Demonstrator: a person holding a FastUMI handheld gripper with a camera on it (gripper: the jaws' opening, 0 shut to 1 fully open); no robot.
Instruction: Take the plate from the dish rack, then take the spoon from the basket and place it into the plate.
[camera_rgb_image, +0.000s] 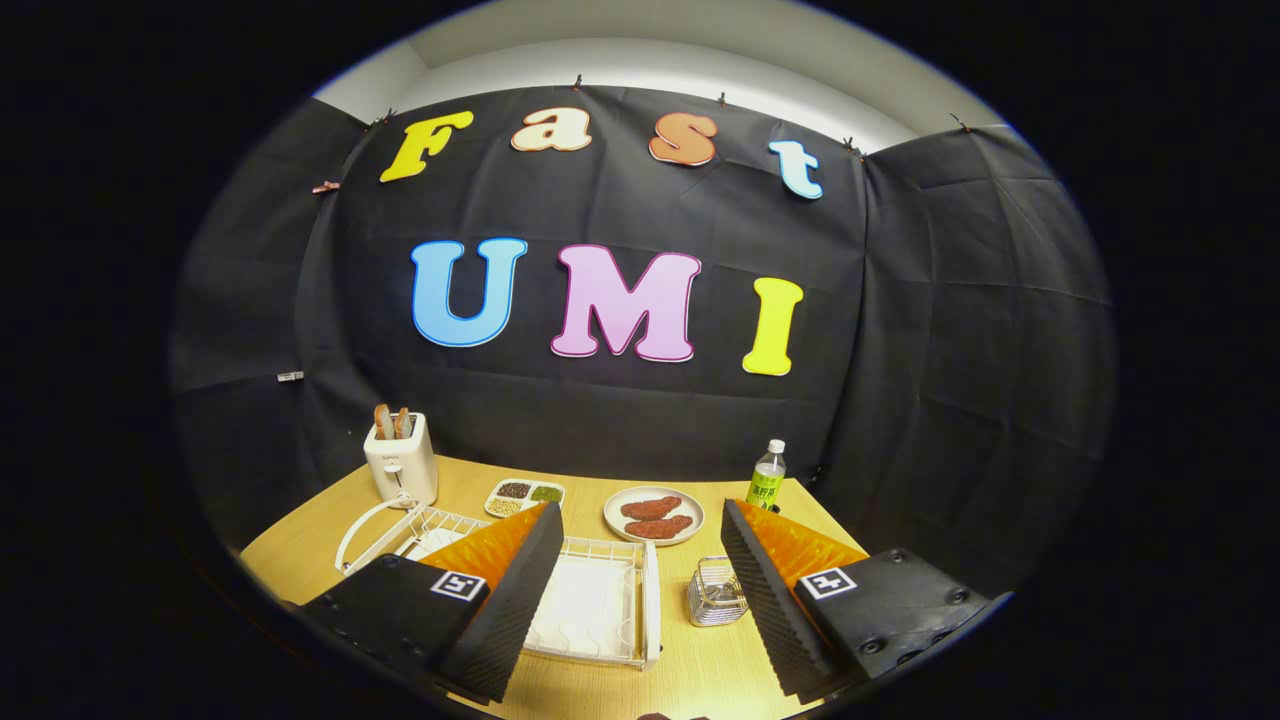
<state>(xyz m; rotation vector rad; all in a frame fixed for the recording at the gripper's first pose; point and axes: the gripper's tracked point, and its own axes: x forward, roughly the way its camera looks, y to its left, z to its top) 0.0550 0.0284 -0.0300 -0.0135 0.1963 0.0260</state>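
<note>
Tool (640, 560) gapes wide above rack (600, 605).

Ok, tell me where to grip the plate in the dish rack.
Probably its top rim, coming from above: the plate sits among the wires of the dish rack, which block the sides. It is half hidden behind one finger, so its tilt is unclear. The tool is open, holding nothing.

You face a booth of black cloth wall (640, 400) clipped up under a pale, lit ceiling (640, 60), with a light wooden table (700, 670) below it.
</note>
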